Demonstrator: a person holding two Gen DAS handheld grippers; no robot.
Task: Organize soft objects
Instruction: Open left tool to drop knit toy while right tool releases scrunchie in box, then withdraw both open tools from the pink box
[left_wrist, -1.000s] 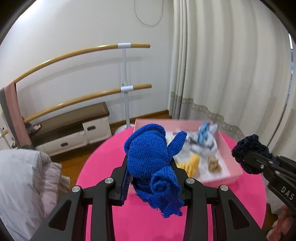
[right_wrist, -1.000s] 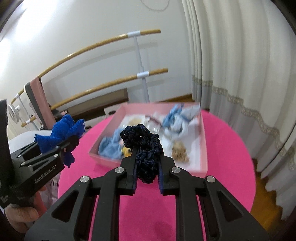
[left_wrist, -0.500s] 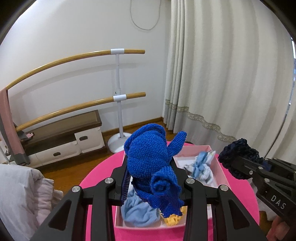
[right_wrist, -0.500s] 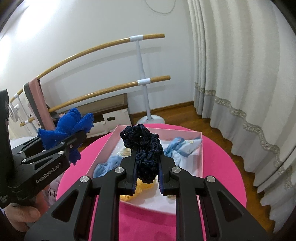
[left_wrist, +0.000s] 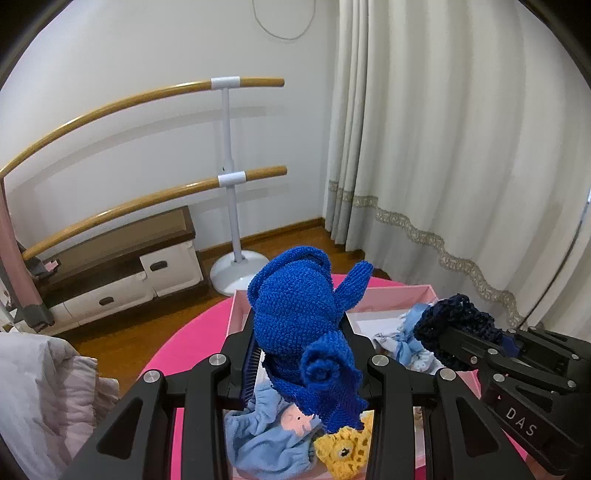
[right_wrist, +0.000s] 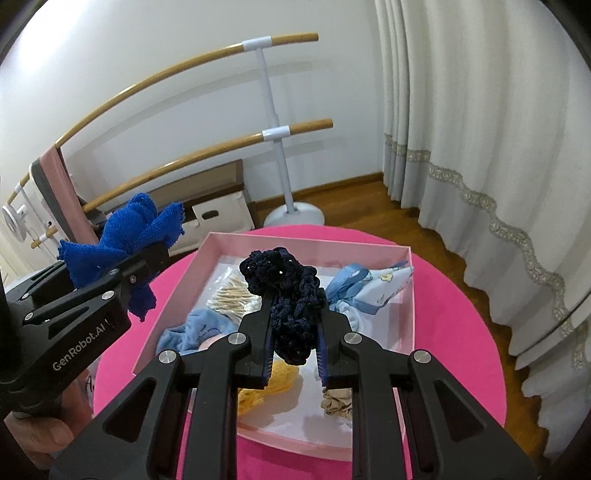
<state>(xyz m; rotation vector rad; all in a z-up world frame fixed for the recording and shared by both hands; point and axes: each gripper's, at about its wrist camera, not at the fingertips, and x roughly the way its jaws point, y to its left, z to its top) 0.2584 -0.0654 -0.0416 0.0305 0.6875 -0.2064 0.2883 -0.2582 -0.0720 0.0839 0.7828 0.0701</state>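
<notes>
My left gripper (left_wrist: 301, 363) is shut on a bright blue knitted cloth (left_wrist: 299, 317), held above the left part of a pink box (left_wrist: 236, 306). It shows at the left of the right wrist view (right_wrist: 122, 236). My right gripper (right_wrist: 293, 332) is shut on a dark navy crocheted piece (right_wrist: 291, 291), held over the middle of the pink box (right_wrist: 177, 284). That piece shows at the right of the left wrist view (left_wrist: 454, 321). In the box lie a light blue cloth (right_wrist: 192, 328), a yellow crochet piece (left_wrist: 343, 446), a pale blue bundle (right_wrist: 373, 288) and a beige scrunchie (right_wrist: 336, 402).
The box sits on a round pink table (right_wrist: 450, 332). Behind it stand a ballet barre (right_wrist: 280, 129), a low drawer bench (left_wrist: 110, 280) and long cream curtains (right_wrist: 480, 110). Pale bedding (left_wrist: 40, 398) lies at the left. The floor is wood.
Both grippers have moved forward over the pink box, which now lies directly beneath them. Each keeps its hold on its knitted piece.
</notes>
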